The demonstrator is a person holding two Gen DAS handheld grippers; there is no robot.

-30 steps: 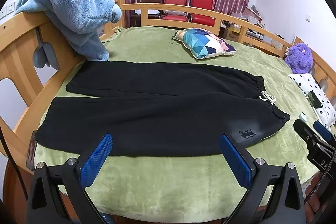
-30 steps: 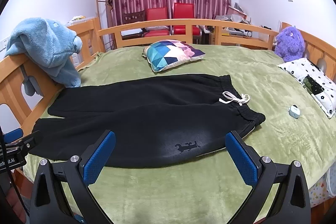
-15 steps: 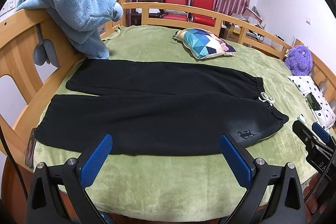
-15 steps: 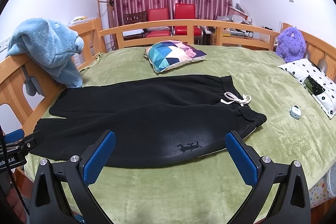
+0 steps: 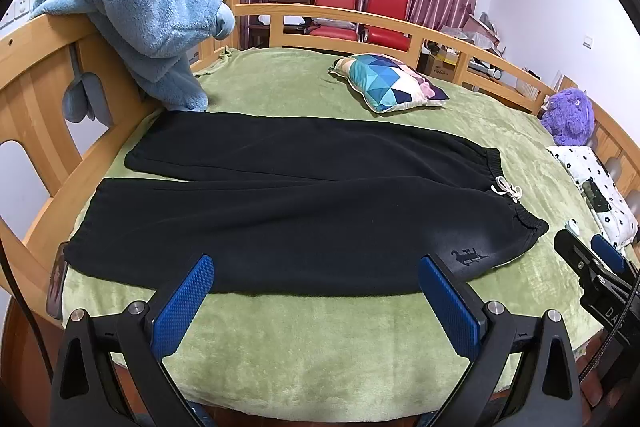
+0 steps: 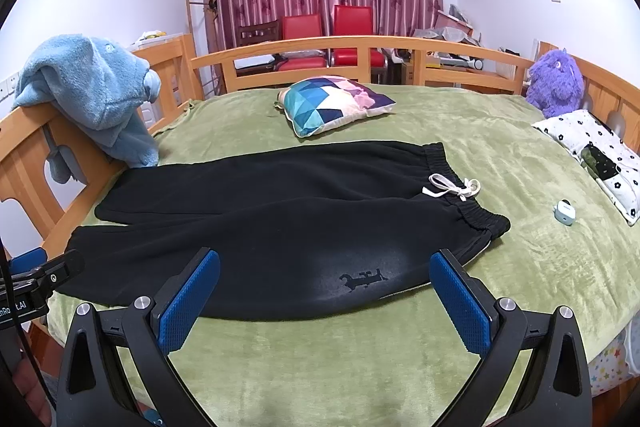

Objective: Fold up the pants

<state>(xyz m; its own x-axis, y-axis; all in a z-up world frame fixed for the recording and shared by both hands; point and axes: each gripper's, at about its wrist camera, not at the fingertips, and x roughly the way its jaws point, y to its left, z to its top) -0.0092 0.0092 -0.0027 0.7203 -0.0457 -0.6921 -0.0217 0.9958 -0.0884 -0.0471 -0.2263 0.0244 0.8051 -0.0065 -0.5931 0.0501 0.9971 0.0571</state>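
Black pants (image 5: 304, 203) lie flat and spread on the green blanket, legs to the left, waistband with a white drawstring (image 5: 507, 189) to the right. They also show in the right wrist view (image 6: 280, 223), with the drawstring (image 6: 452, 189) at the right. My left gripper (image 5: 316, 301) is open and empty, just short of the near leg's front edge. My right gripper (image 6: 324, 293) is open and empty, near the hip with a small embroidered logo (image 6: 362, 280). Each gripper shows at the edge of the other's view.
The bed has a wooden rail (image 5: 40, 75) with a blue plush robe (image 5: 144, 15) draped on it at left. A patterned cushion (image 6: 332, 107), a purple plush toy (image 6: 554, 83), a flowered pillow (image 6: 600, 155) and a small white case (image 6: 564, 213) lie on the green blanket (image 6: 360, 367).
Both grippers have drifted slightly, and the views have shifted a little. The pants have not moved and both grippers stay open.
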